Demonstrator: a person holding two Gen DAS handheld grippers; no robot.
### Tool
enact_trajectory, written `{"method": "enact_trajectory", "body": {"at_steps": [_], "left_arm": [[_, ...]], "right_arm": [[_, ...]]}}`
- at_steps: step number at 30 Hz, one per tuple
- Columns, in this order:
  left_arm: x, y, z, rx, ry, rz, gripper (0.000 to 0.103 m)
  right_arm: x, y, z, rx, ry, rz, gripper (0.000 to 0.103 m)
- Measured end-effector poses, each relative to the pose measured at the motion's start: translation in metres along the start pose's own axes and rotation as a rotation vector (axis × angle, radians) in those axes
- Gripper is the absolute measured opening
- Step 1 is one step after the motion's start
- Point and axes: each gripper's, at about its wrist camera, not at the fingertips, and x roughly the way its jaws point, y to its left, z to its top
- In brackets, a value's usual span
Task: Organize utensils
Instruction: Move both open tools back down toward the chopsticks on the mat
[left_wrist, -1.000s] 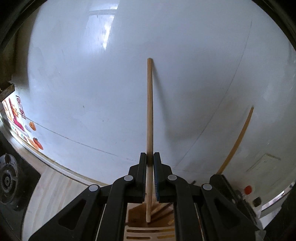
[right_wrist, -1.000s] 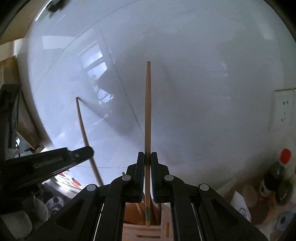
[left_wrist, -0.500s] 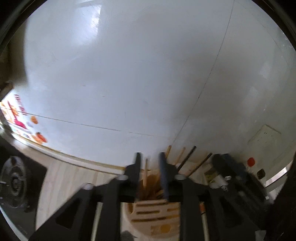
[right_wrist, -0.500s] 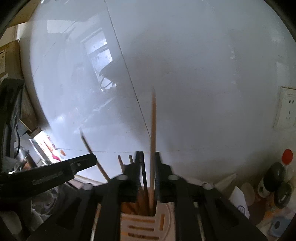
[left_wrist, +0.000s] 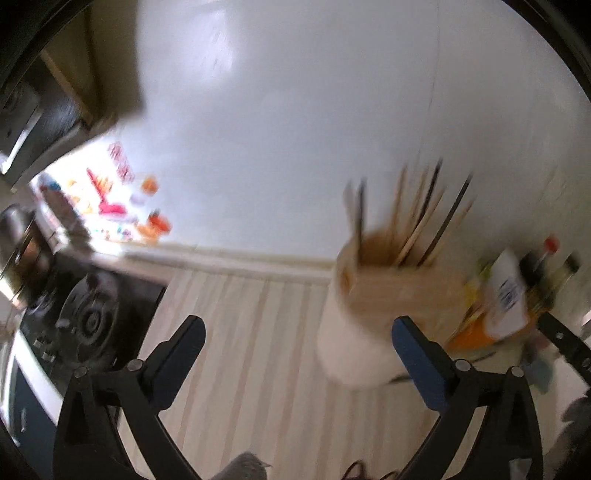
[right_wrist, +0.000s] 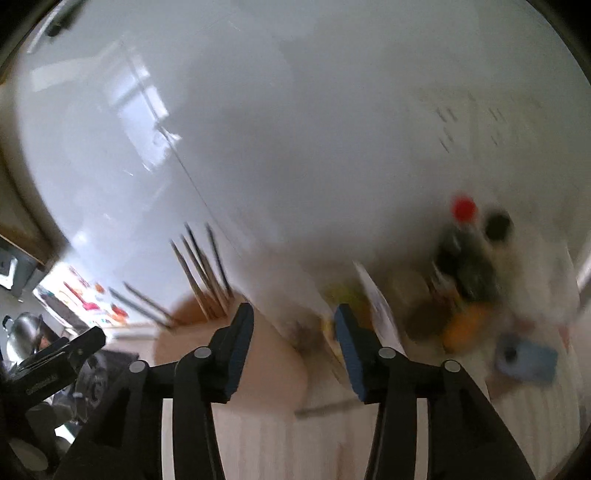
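Note:
A wooden-topped white utensil holder stands on the pale counter, with several chopsticks sticking up out of it. My left gripper is open and empty, drawn back in front and left of the holder. In the right wrist view the holder and its chopsticks sit to the left. My right gripper is open and empty, just right of the holder. Both views are blurred by motion.
A black gas hob lies at the left. Sauce bottles, a carton and a blue object stand to the right of the holder. A white tiled wall rises behind the counter.
Both grippers let their chopsticks drop into the holder, opened wide and pulled back from it. Both chopsticks now stand among the others.

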Motion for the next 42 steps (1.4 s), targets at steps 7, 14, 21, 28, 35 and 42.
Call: {"method": "enact_trajectory", "body": {"at_steps": [7, 14, 21, 28, 35, 42], "left_arm": [[0.087, 0.008, -0.077, -0.007, 0.235, 0.190, 0.103], [0.145, 0.024, -0.117, -0.045, 0.405, 0.275, 0.103], [0.158, 0.029, -0.128, -0.026, 0.432, 0.328, 0.103], [0.155, 0.029, -0.129, -0.006, 0.430, 0.324, 0.103], [0.142, 0.009, -0.135, 0.047, 0.424, 0.248, 0.103], [0.110, -0.076, -0.155, 0.140, 0.479, -0.064, 0.103]], "right_arm": [[0.042, -0.086, -0.065, 0.207, 0.248, -0.111, 0.051], [0.125, -0.129, -0.108, 0.409, 0.360, -0.184, 0.050], [0.173, -0.119, -0.121, 0.340, 0.349, -0.313, 0.044], [0.195, -0.093, -0.124, 0.166, 0.372, -0.467, 0.024], [0.177, -0.117, -0.126, 0.164, 0.458, -0.497, 0.000], [0.135, -0.159, -0.136, 0.261, 0.550, -0.328, 0.001]]}}
